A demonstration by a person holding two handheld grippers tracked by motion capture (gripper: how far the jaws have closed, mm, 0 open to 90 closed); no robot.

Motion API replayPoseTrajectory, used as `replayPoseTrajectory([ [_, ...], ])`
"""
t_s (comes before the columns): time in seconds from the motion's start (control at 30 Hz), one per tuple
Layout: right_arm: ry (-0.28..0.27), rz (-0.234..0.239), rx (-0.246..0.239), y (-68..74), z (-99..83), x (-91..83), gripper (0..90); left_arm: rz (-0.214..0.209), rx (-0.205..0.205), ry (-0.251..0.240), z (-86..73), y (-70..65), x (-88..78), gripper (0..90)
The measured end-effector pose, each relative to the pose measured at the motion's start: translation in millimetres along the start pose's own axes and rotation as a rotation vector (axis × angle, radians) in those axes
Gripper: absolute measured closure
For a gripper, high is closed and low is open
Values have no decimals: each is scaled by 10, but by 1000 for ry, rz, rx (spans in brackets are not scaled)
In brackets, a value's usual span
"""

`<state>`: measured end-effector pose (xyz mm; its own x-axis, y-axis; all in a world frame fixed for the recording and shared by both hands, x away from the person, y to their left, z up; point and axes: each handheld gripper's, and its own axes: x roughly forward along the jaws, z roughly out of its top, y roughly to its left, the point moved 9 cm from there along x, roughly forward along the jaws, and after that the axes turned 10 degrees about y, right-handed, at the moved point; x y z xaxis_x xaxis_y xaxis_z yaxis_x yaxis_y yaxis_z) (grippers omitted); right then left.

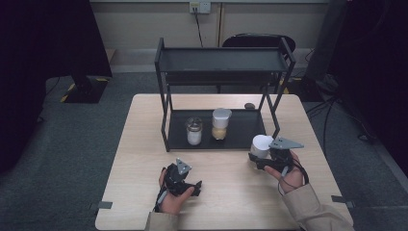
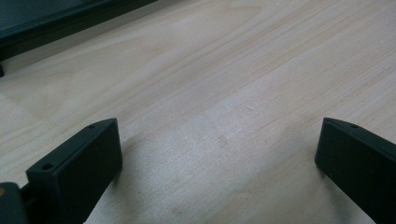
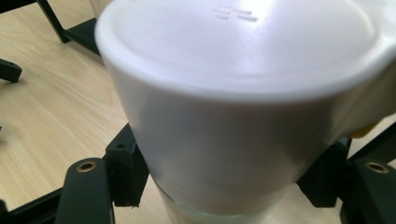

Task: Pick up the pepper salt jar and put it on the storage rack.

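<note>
My right gripper [image 1: 260, 155] is shut on a jar with a big white lid [image 1: 262, 143], just off the front right corner of the black rack [image 1: 221, 60]. In the right gripper view the white lid [image 3: 243, 93] looms close, and the black jaws press on the jar from both sides below the lid. A hand rests my left gripper [image 1: 190, 185] on the wooden table [image 1: 144, 159] near its front edge. In the left gripper view the left gripper [image 2: 219, 158] is open, with bare wood between its jaws.
The rack's lower tray [image 1: 245, 130] carries a clear jar with white contents [image 1: 194, 131] and a white-lidded jar with yellowish contents [image 1: 221, 123]. Its upper shelf is bare. A small dark object [image 1: 249, 106] lies on the table behind the rack. A chair [image 1: 257, 41] stands beyond.
</note>
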<state>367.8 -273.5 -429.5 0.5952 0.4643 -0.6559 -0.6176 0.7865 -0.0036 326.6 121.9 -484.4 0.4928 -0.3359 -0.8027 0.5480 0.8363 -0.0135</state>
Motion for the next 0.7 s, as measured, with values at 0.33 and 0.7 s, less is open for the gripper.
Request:
replayPoseTrajectory([
  [0.33, -1, 1, -12, 22, 97, 32, 306, 0, 0, 0, 0, 0, 0, 0],
  [0.7, -4, -2, -18, 45, 211, 81, 305, 0, 0, 1, 0, 1, 0, 0],
])
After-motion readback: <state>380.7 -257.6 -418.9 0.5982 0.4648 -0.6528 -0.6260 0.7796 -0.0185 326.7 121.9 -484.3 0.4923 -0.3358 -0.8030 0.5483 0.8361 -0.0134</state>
